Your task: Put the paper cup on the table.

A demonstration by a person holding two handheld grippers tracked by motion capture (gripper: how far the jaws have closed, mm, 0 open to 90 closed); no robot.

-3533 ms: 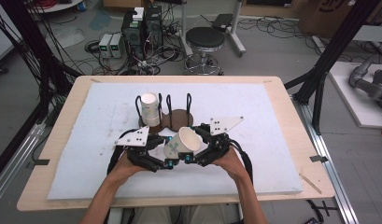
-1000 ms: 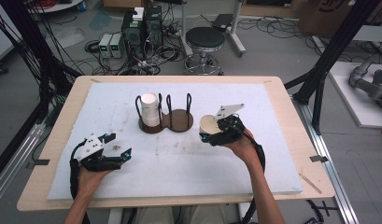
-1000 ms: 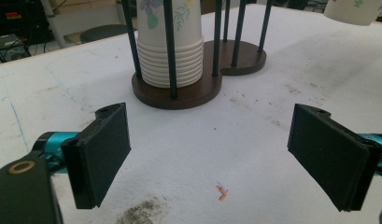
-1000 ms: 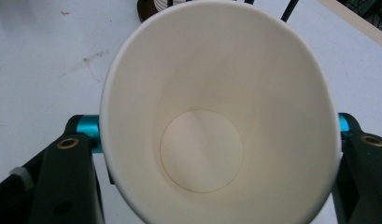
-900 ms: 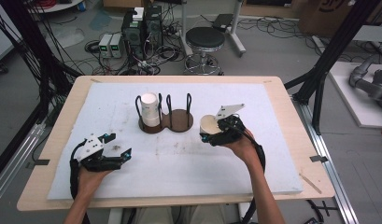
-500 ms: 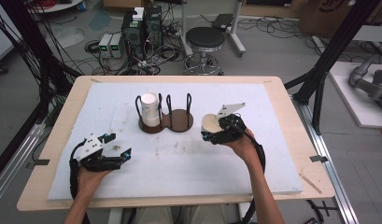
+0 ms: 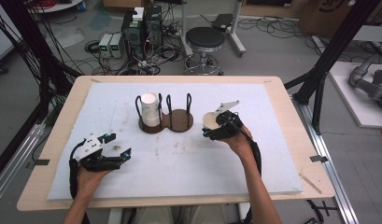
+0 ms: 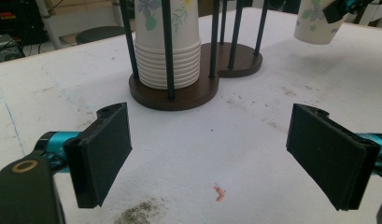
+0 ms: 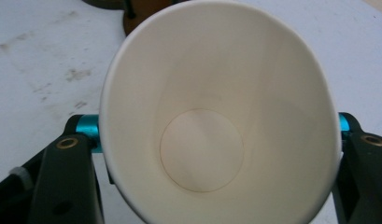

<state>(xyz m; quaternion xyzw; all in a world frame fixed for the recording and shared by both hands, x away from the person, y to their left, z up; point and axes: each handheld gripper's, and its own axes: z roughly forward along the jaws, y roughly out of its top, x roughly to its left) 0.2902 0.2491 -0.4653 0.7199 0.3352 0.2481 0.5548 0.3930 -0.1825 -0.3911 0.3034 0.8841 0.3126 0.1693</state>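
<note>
The right tool [image 7: 215, 127] clamped a smooth, tapered paper cup [image 7: 210, 120], apparently squeezed oval, above the counter [image 7: 272, 154] beside the round wooden holder [image 7: 179, 120]. The left tool [image 7: 115, 148] rested wide open, empty.

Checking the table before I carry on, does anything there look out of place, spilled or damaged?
The paper cup in the right gripper is squeezed oval at the rim. The white mat has dirty smudges and an orange scrap near the open left gripper. The cup stack sits upright in the rack.
</note>
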